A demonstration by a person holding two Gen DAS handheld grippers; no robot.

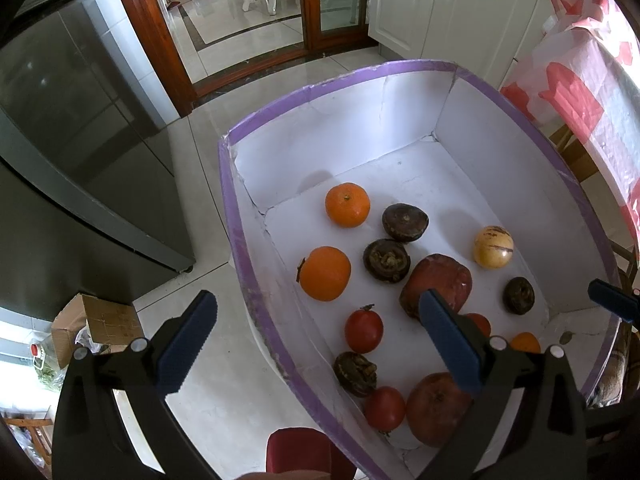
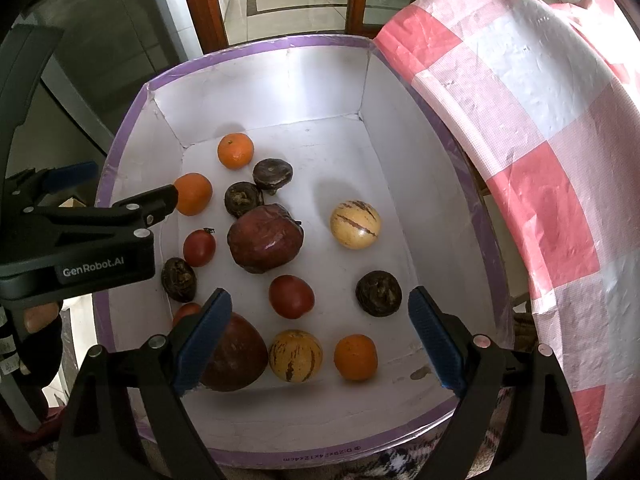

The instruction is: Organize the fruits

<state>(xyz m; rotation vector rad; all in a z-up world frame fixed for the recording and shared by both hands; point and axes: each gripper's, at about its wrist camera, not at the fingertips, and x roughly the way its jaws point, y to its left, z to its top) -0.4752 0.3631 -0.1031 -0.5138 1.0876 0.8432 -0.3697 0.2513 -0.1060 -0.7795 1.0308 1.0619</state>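
**Both grippers spread wide over the fruit box**

We see a white box (image 2: 280, 92) with a purple rim, holding loose fruit on its floor. Our left gripper (image 1: 316, 344) hangs over the box's left wall, jaws released and empty: one finger sits outside the box above the floor tiles, the other above the fruit inside. Our right gripper (image 2: 320, 336) hovers over the near end of the box, jaws likewise released, gripping nothing.

Toward the far left of the box lie two oranges (image 2: 235, 150), one just nearer than the other, with two dark brown fruits (image 2: 273, 174) close beside them on the right. A large dark red fruit (image 2: 265, 239) sits near the middle, touching one of the brown ones. To its right, apart from the rest, rests a pale striped melon (image 2: 355, 224). A small red tomato (image 2: 199, 247) lies left of the big red fruit, and another tomato (image 2: 291, 296) lies nearer to us. A third brown fruit (image 2: 378, 293) sits toward the right wall, a fourth (image 2: 178, 279) by the left wall.

Along the near end we count a second large red fruit (image 2: 236, 356), partly behind the right gripper's left finger, a second striped melon (image 2: 295, 355) touching it, and a third orange (image 2: 355, 357) just beside that.

A pink-checked cloth (image 2: 540, 160) lies to the right of the box.
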